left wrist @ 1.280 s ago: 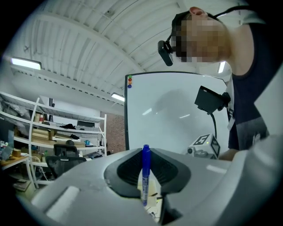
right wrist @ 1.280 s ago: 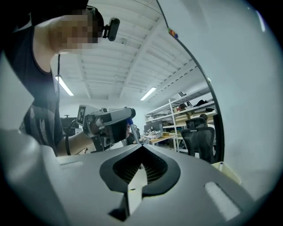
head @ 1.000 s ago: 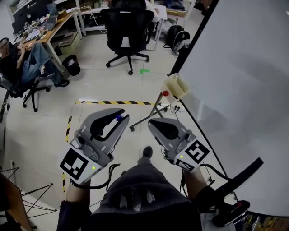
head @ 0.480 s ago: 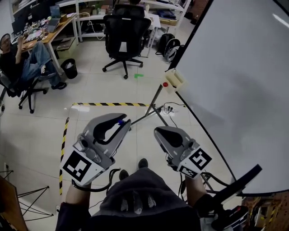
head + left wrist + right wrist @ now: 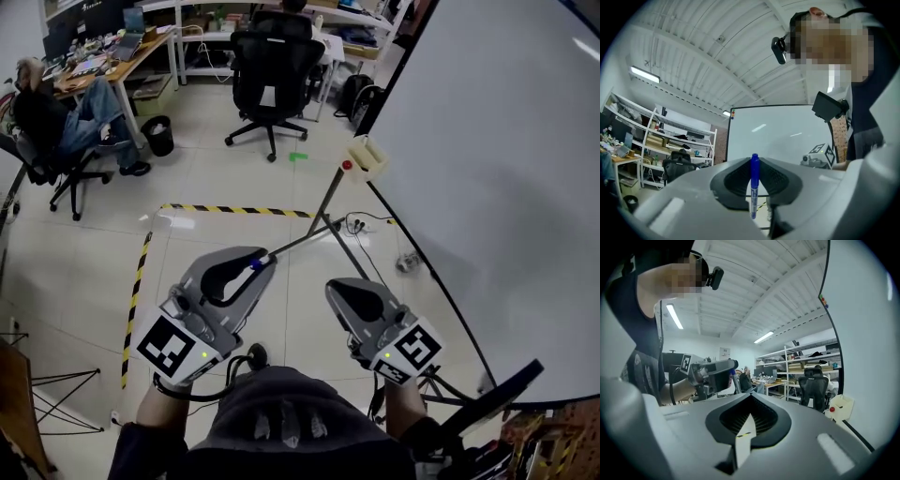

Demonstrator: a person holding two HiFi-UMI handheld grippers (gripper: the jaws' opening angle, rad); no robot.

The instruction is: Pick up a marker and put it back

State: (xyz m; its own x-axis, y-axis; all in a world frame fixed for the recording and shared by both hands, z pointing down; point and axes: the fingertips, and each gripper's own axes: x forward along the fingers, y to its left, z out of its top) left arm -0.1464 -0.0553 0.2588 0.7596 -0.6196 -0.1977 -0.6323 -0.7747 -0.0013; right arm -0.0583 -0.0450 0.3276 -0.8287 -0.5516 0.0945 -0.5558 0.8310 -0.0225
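A blue marker [image 5: 754, 187] stands upright between the pads of my left gripper [image 5: 753, 161], which is shut on it. In the head view its blue tip [image 5: 254, 265] shows at the nose of the left gripper [image 5: 255, 263], held low in front of the person's body. Beside it, my right gripper [image 5: 340, 287] is shut with nothing in it; its own view shows the jaws [image 5: 750, 399] meeting at the tip. A large whiteboard [image 5: 506, 187] fills the right side. A cream tray [image 5: 367, 157] with a red knob hangs at its lower corner, well beyond both grippers.
The whiteboard's stand leg [image 5: 319, 225] slants across the tiled floor ahead. Yellow-black tape [image 5: 234, 210] marks the floor. Beyond stand a black office chair [image 5: 274, 70], a black bin [image 5: 159, 134] and a seated person [image 5: 66, 122] at a desk. Thin tripod legs [image 5: 66, 403] are at lower left.
Both grippers have dropped lower in the head view and sit farther from the cream tray. The left stays shut on the marker; the right stays shut.
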